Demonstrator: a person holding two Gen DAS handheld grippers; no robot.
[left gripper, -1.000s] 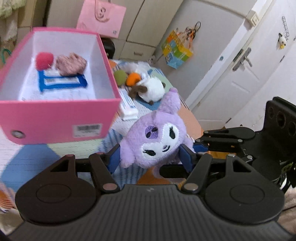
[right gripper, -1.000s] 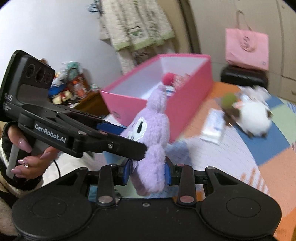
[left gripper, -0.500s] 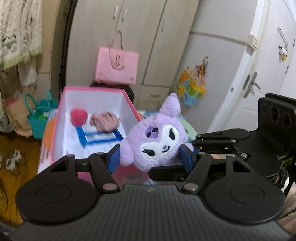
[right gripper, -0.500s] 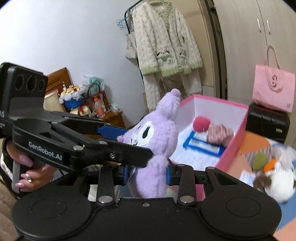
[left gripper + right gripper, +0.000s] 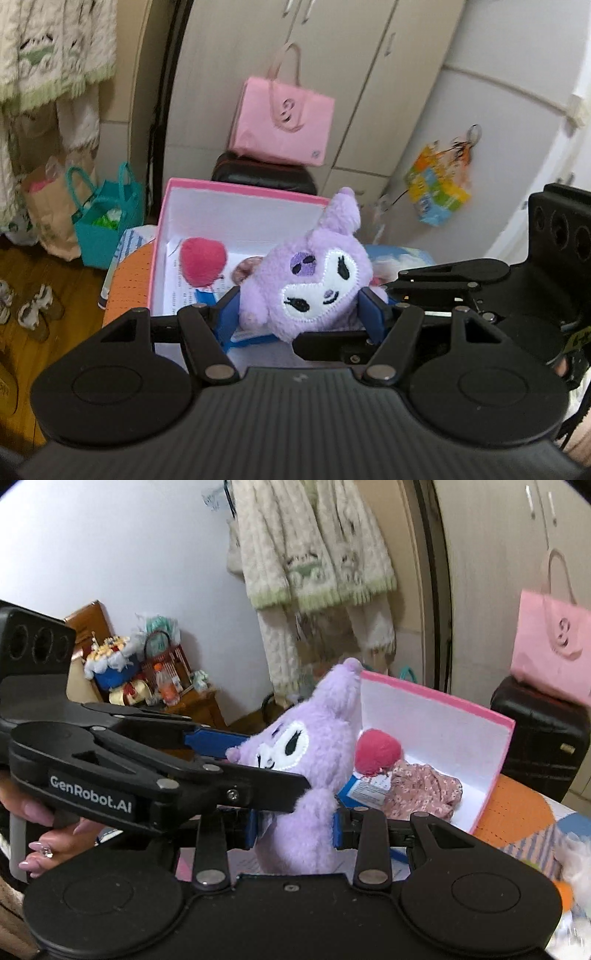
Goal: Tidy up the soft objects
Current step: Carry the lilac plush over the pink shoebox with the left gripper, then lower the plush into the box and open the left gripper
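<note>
A purple plush toy (image 5: 314, 284) with a white face is clamped by both grippers at once. My left gripper (image 5: 299, 317) is shut on its head from either side, and my right gripper (image 5: 295, 830) is shut on its body (image 5: 306, 812). The toy hangs over the near end of a pink box (image 5: 236, 184) with a white inside (image 5: 436, 731). In the box lie a red fuzzy ball (image 5: 203, 264), a pink floral cloth (image 5: 421, 794) and a blue-edged card (image 5: 362, 790). A hand (image 5: 48, 842) holds the left gripper's handle.
The box stands on a patchwork bed cover (image 5: 517, 812). Behind it are a black case (image 5: 262, 177) with a pink bag (image 5: 284, 122), wardrobe doors, a teal bag (image 5: 107, 221) on the wooden floor and hanging knitwear (image 5: 314, 554). A white plush (image 5: 576, 853) lies at right.
Both grippers carried the purple plush up and across from in front of the box's side to above its open top. The box now sits below the toy. Both grips stayed shut.
</note>
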